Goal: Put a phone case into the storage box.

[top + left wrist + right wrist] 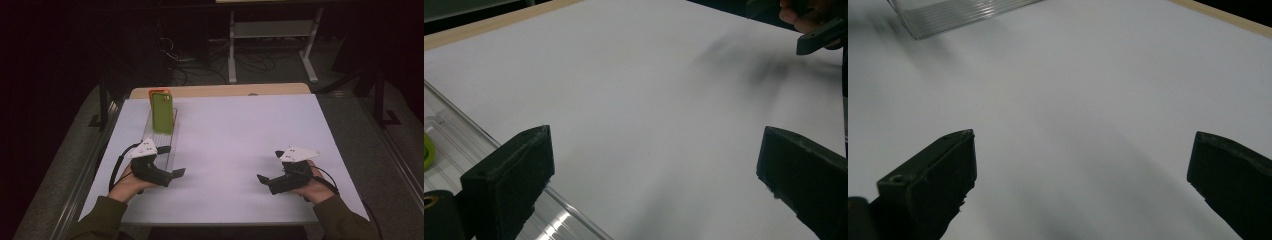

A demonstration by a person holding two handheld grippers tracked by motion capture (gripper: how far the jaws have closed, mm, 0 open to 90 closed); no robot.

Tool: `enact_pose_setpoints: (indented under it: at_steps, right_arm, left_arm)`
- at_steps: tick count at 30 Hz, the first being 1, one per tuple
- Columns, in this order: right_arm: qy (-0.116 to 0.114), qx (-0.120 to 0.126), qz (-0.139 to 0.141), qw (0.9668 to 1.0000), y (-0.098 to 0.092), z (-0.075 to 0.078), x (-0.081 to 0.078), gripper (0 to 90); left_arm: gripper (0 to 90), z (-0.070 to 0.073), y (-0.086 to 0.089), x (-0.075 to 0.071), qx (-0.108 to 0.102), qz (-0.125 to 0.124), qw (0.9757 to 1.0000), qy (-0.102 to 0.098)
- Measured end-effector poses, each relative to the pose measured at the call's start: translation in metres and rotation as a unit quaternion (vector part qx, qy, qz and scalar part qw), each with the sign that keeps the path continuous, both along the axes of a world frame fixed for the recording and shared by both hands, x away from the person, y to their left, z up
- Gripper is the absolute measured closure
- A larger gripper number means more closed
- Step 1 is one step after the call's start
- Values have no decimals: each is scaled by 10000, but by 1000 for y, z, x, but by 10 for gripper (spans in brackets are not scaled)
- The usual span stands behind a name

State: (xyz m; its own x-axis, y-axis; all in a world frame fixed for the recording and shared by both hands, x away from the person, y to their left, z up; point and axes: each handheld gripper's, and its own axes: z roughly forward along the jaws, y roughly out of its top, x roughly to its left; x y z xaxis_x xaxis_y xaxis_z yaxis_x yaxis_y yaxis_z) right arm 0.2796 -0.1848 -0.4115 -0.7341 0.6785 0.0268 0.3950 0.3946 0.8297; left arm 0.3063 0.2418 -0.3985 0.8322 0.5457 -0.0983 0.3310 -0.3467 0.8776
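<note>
Both grippers have their jaws spread wide, holding nothing. The clear rack (161, 137) lies just beside the left gripper (172, 170), with the green phone case (162, 113) upright beyond. A careless sweep of the jaws could well nudge the rack and topple the case, while the right gripper (267, 177) is well apart.

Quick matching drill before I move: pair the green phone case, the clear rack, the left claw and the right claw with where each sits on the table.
Things:
1. green phone case
2. clear rack
3. left claw
4. right claw

Places or states:
A. open, near right of the table
B. standing upright at the rack's far end
C. open, beside the rack's near end
D. lying along the left side of the table

Pairs: 1-B, 2-D, 3-C, 4-A
</note>
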Motion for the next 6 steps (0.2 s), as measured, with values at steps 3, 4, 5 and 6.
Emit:
enact_pose_setpoints:
  at_steps: [3,4,5,6]
  right_arm:
    - [-22,30,9,10000,-1,0,1,0]
    - [-43,37,12,10000,-1,0,1,0]
    - [-66,41,16,10000,-1,1,1,0]
    - [-47,49,10,10000,-1,1,0,0]
  left_arm:
    - [16,-1,1,0,-23,0,10000,15]
    - [16,0,1,0,-21,-5,10000,23]
    - [16,0,1,0,-16,-7,10000,17]
    - [16,-1,1,0,-23,-12,10000,24]
